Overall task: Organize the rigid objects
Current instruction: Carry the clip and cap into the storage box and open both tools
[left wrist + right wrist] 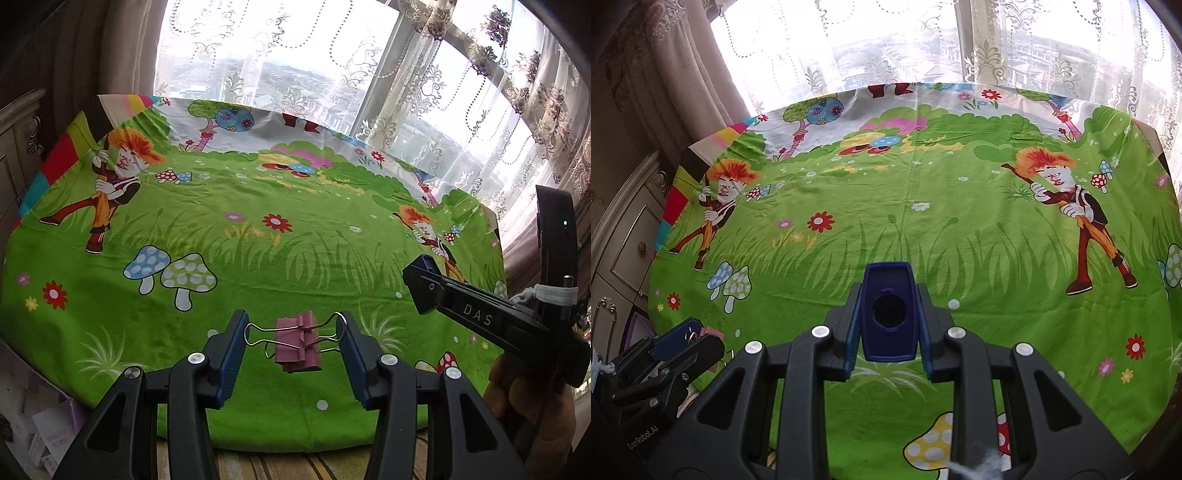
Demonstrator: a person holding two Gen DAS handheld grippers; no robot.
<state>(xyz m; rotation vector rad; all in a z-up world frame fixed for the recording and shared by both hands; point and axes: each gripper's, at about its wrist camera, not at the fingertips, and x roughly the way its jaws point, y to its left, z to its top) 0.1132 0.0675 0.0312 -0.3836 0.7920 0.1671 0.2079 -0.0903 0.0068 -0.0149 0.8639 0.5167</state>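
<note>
- While the left gripper [293, 341] is held low over the near edge of the tablecloth [258, 258], its two blue-padded fingers [231, 358] are pressed against the wire handles of pink binder clips [298, 341]; the clips are clamped between them by their silver loops, one loop touching each pad.
- The binder clips look like two or three pink clips joined together; how many exactly, I cannot tell. They seem to be lifted a little above the cloth, but the left wrist view does not make this sure.
- The right gripper [888, 321] has its jaws closed tightly on a dark blue plastic piece [889, 317], which is rectangular with a round hole in its middle and stands upright between the pads.
- In the left wrist view the right gripper [424, 284] comes in from the right side with the same blue piece at its tip, well apart from the clips.
- In the right wrist view the left gripper [690, 338] is at the lower left corner, with a small part of the pink clips visible beside it.
- The tablecloth is bright green with cartoon figures, mushrooms and flowers, and it covers a table in front of a window with lace curtains [295, 55].
- A wooden cabinet with drawers [631, 243] stands on the left of the table.
</note>
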